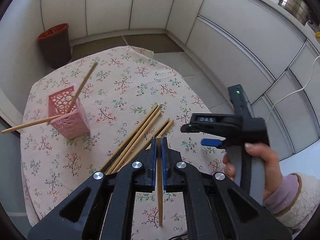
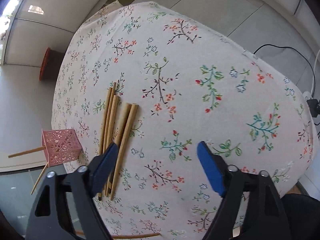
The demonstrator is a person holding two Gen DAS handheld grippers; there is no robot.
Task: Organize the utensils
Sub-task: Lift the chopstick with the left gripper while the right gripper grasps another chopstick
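At the far left of the left wrist view a dark waste bin (image 1: 55,46) with a red rim stands on the floor beyond the round surface (image 1: 112,80), which is covered by a floral tablecloth. Nearer, toward the left edge of the surface, stands a pink perforated holder (image 1: 67,114) with two chopsticks (image 1: 85,86) leaning out of it, one slanting up and to the right, the other reaching out to the left past the edge. To the right of the holder a loose bundle of chopsticks (image 1: 138,138) lies flat on the cloth, running diagonally. Just right of that bundle the left gripper (image 1: 159,146) is clamped on a single chopstick (image 1: 159,180), its blue pads pressed against the stick near its upper end while the rest hangs down over the cloth. Further right the right gripper (image 1: 202,136) is seen from the side, held by a hand (image 1: 258,166) in a lilac cuff and fleecy sleeve. In the right wrist view that gripper's jaws stand apart with nothing between them, over the cloth, the left blue pad (image 2: 106,166) over the near end of the bundle. White cabinets (image 1: 250,46) curve along the right, with steel pots (image 1: 294,4) on top.
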